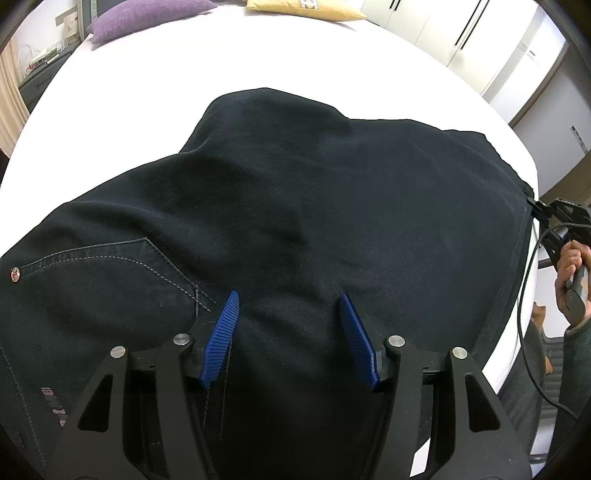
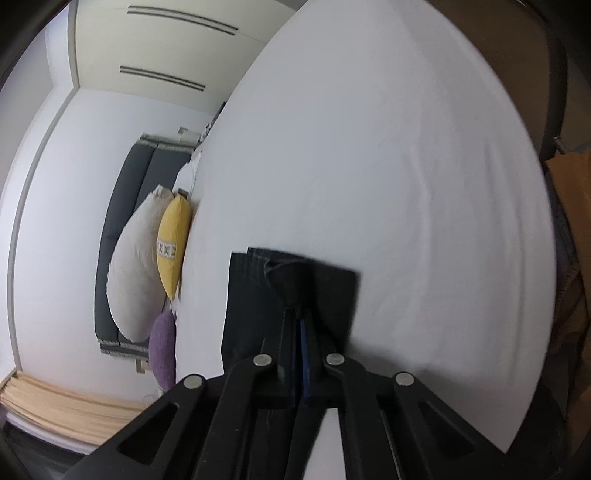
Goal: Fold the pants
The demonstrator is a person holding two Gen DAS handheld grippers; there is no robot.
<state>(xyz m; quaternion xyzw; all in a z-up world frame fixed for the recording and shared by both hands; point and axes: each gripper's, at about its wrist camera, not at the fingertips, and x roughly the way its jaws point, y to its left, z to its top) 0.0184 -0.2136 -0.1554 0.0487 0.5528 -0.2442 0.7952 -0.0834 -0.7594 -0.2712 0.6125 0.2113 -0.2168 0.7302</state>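
Black pants point(image 1: 295, 221) spread on white bed point(image 1: 110, 110), no finished fold visible; left tongs point(image 1: 290, 314) spread above cloth, right tongs point(image 2: 297, 317) pinching hem at right edge

Open room: wide white bed sheet point(image 1: 122, 122) past the dark blue denim pants point(image 1: 295, 192).
In the way: purple fuzzy pillow point(image 1: 147, 14) and yellow pillow point(image 1: 306, 9) at the far end.

Bright even light, fisheye-bent edges — slight blur

The left wrist view looked down close over the dark denim pants point(image 1: 295, 221) on the white bed point(image 1: 147, 110). The right wrist view, rolled sideways, faced along the same bed point(image 2: 369, 166); both shared the purple cushion point(image 1: 147, 14) point(image 2: 162, 350).
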